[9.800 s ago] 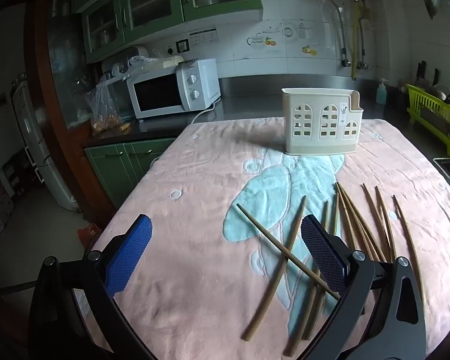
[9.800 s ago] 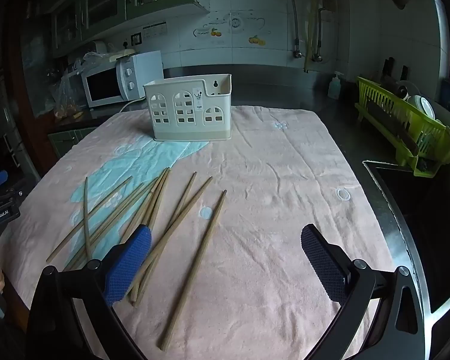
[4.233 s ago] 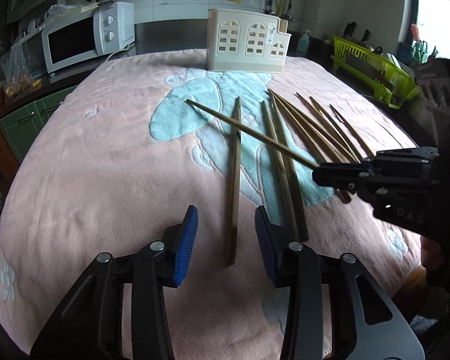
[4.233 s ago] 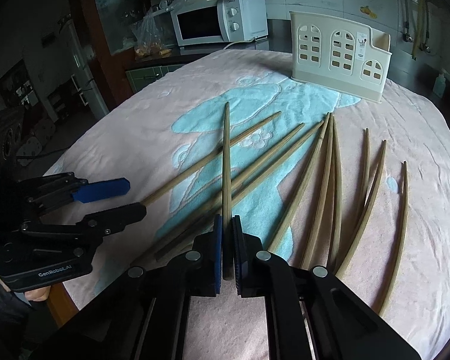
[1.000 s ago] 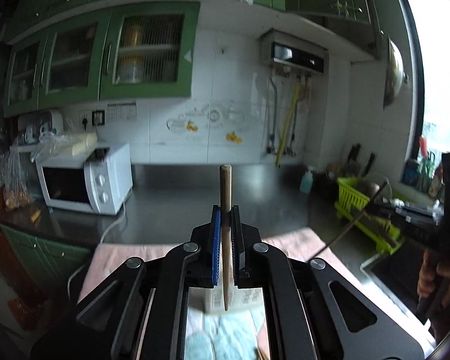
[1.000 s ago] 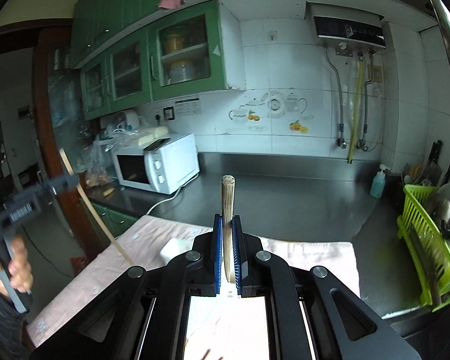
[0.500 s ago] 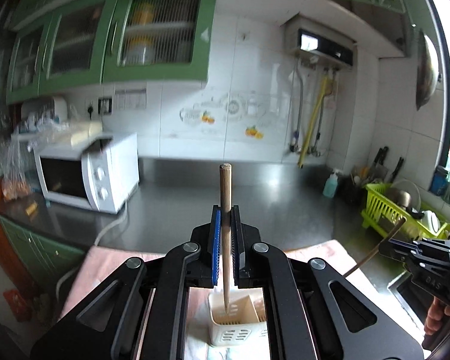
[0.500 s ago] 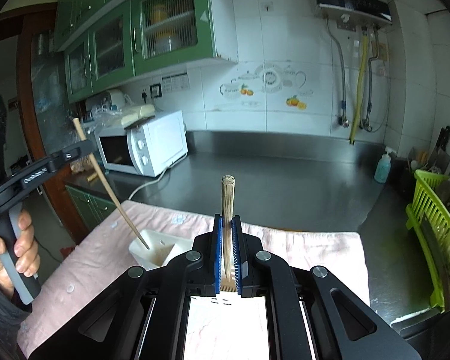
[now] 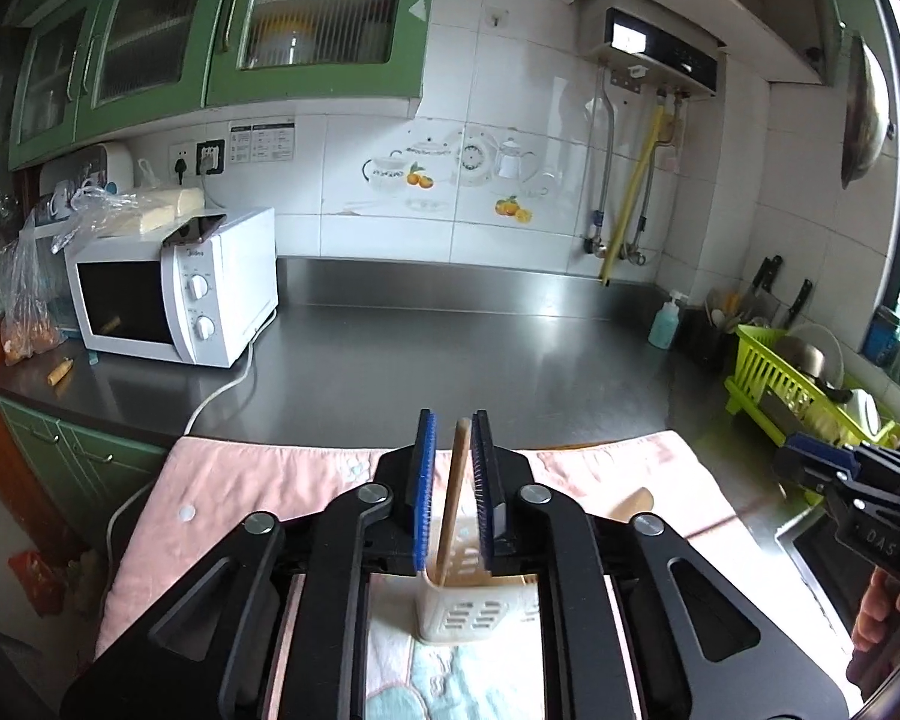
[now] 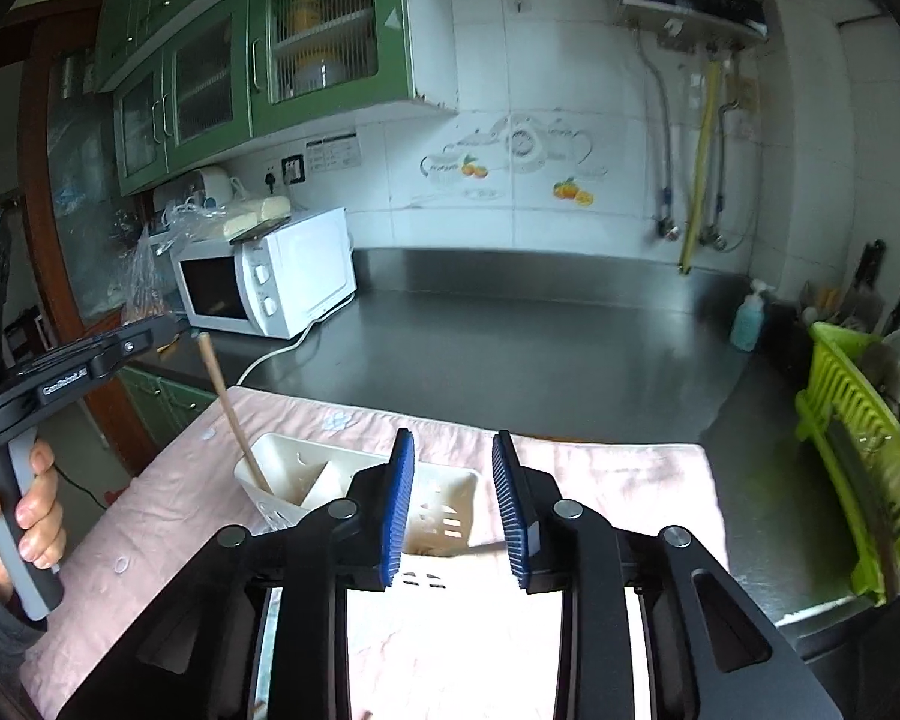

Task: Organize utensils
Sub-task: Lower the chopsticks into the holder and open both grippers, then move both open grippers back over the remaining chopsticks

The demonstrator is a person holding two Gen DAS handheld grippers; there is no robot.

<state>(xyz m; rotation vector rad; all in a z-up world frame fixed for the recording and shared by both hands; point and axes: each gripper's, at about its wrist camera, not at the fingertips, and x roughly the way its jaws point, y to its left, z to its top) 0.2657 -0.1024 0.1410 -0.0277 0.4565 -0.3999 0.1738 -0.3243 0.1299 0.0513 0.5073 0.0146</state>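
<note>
A chopstick (image 9: 453,498) stands tilted in the left end compartment of the cream utensil holder (image 9: 473,611), its lower end inside and its upper end leaning up between the blue pads (image 9: 422,492) of the left gripper (image 9: 453,495); those pads sit slightly apart on either side of the stick, and whether either one touches it cannot be told. In the right wrist view the same chopstick (image 10: 231,414) slants up and to the left out of the holder (image 10: 306,477), its top just beside the nose of the left gripper (image 10: 150,336), which a hand (image 10: 27,510) grips by its grey handle. The holder stands on the pink towel (image 10: 600,480) near the towel's far edge, where the cloth meets the steel counter (image 10: 510,348). The right gripper (image 10: 453,501) hangs over the holder's right part with its fingers spread and nothing between them. Along the counter from left to right sit a white microwave (image 9: 174,294), a blue soap bottle (image 9: 665,324) and, at the far right end, a green dish rack (image 9: 792,390).
</note>
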